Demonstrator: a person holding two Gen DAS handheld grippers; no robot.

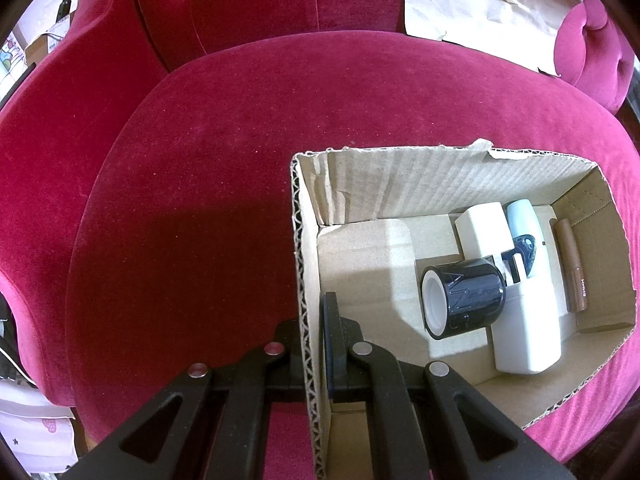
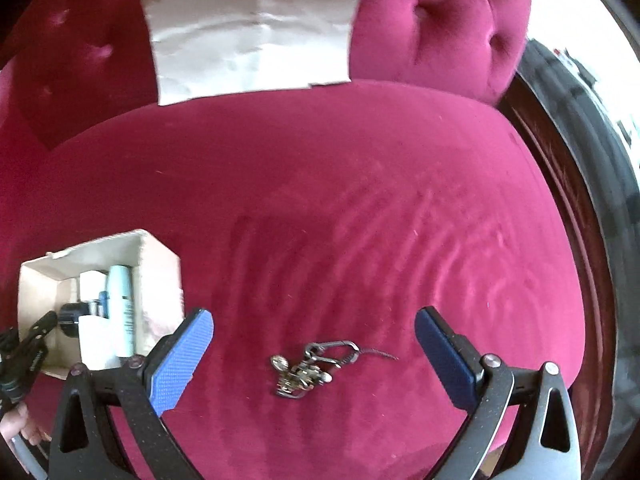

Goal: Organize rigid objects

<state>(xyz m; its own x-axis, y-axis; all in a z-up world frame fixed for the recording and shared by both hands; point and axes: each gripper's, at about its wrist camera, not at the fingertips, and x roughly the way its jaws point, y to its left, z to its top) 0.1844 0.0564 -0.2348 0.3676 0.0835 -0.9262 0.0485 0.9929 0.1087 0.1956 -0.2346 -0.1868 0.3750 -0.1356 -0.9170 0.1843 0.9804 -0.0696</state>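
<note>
An open cardboard box (image 1: 460, 184) sits on a red velvet sofa seat (image 1: 224, 184). Inside lie a black roll with a white core (image 1: 464, 300), a white bottle (image 1: 528, 332), a white block (image 1: 482, 226), a pale blue tube (image 1: 524, 216), a dark blue item (image 1: 524, 248) and a brown stick (image 1: 572, 264). My left gripper (image 1: 314, 320) is shut on the box's left wall. My right gripper (image 2: 314, 328) is open just above a metal keyring bunch (image 2: 316, 368) on the seat (image 2: 320, 208). The box (image 2: 156, 272) shows at the left of the right wrist view.
A crumpled sheet of paper (image 1: 488, 4) leans on the sofa back; it also shows in the right wrist view (image 2: 252, 28). A tufted armrest (image 2: 444, 24) rises at the right, with a dark wooden edge (image 2: 560, 184) beyond it.
</note>
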